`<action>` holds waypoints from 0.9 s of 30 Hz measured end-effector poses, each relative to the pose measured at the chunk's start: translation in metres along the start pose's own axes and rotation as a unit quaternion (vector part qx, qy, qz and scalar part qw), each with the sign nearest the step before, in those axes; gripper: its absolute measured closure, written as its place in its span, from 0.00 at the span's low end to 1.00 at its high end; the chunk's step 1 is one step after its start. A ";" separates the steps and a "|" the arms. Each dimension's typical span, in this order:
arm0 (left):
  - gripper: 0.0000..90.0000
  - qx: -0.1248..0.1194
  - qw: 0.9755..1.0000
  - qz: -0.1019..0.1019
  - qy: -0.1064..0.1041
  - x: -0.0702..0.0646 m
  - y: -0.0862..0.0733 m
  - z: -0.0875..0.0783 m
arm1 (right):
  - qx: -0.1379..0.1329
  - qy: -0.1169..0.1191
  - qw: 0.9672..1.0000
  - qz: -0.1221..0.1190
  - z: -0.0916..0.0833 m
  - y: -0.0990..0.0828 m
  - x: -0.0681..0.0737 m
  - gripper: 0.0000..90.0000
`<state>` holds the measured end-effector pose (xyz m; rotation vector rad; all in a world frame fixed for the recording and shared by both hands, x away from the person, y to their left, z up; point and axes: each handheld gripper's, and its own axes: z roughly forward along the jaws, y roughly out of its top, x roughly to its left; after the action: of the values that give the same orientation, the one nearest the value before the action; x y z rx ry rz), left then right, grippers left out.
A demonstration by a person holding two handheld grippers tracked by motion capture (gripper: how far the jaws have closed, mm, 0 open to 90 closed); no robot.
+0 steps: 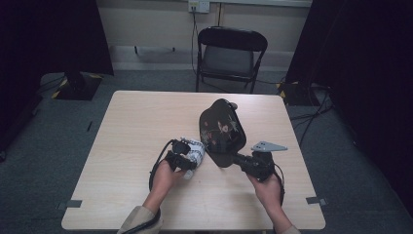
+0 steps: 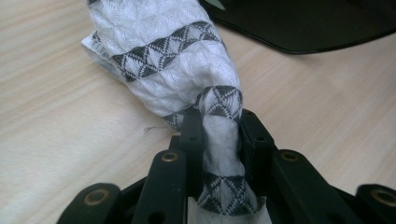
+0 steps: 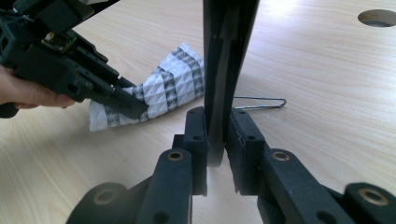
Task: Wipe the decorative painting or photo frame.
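Lacquer-black oval tray [image 1: 222, 131], floral print, is tilted up on edge at table [image 1: 136, 122] centre. Right gripper [image 3: 217, 140] is clamped tight on its thin near rim. It looks stiff, light and slick; grip the rim deep. Its long axis runs from the gripper away toward the chair [image 1: 229, 53]. Left gripper [image 2: 219, 135] pinches a bunched white-grey patterned cloth [image 2: 173, 60] just left of the tray: soft, light, grab anywhere.

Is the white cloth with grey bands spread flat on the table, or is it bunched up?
Bunched up. The cloth is gathered into a thick roll, its end pinched between the left gripper's jaws.
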<state>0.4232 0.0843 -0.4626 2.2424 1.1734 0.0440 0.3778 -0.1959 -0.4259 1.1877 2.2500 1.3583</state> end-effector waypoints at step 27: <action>0.83 0.009 0.997 0.058 -0.051 -0.030 -0.040 -0.013 | -0.002 0.000 1.000 -0.003 0.000 -0.001 0.001 0.87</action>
<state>0.3715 0.0851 -0.4663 2.2974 0.9940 -0.0335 0.3763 -0.1950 -0.4266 1.1790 2.2476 1.3608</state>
